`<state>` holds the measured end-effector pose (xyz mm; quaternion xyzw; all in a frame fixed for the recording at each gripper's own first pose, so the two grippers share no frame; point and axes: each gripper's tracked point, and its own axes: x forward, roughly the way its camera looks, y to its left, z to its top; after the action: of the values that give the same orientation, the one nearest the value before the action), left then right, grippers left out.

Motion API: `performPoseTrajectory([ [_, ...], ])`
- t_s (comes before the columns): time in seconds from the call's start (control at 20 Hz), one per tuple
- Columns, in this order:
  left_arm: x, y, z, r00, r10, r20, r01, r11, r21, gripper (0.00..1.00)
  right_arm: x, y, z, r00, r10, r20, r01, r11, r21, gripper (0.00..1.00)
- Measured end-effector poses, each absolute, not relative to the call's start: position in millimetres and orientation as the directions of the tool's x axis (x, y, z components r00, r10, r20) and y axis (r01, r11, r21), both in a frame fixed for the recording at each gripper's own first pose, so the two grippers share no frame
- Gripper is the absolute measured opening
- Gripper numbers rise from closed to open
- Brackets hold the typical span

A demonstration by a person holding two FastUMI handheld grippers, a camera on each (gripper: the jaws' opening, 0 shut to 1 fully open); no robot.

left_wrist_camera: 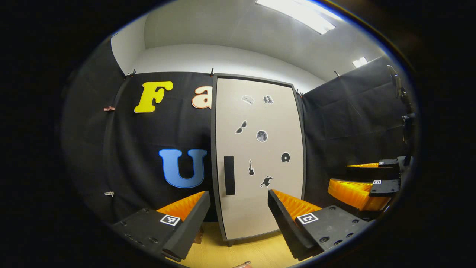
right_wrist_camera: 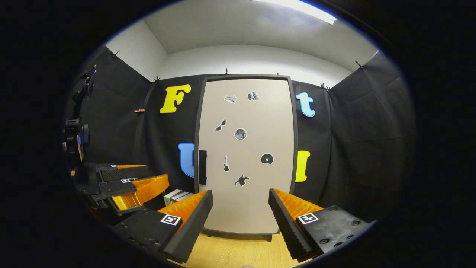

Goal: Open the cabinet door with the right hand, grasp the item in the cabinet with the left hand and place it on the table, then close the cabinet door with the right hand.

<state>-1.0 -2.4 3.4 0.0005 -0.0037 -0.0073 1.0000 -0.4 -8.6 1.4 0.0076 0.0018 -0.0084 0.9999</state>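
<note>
boxes (right_wrist_camera: 177, 195), perhaps, beside cabinet (right_wrist_camera: 245, 156)

The cabinet door (right_wrist_camera: 245, 156), at the centre of the right gripper view, is pale beige with a dark grey frame and a black handle (right_wrist_camera: 202, 167) on its left edge. Small black, grey and white stickers (right_wrist_camera: 240, 134) are scattered over it — a moon, a disc, a guitar, sunglasses. The table (right_wrist_camera: 238, 249) along the bottom is light yellow wood grain. At lower left, a white and green box (right_wrist_camera: 177, 195) shows. In the left gripper view the same door (left_wrist_camera: 260, 156) reads beige — the wall above the cloth is white.
</note>
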Motion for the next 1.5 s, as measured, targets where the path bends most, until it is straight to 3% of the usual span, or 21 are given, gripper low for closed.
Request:
performPoseTrajectory([
  [0.85,-23,37,6,1.000,-0.019,0.019,0.018,1.000,0.026,0.98,5,32,7,0.999,-0.046,0.009,0.046,0.999,0.017,0.98],
  [1.5,-46,89,-3,0.999,0.048,-0.004,-0.048,0.999,0.005,0.98,76,94,14,0.999,0.022,0.033,-0.024,0.998,0.056,0.97],
])
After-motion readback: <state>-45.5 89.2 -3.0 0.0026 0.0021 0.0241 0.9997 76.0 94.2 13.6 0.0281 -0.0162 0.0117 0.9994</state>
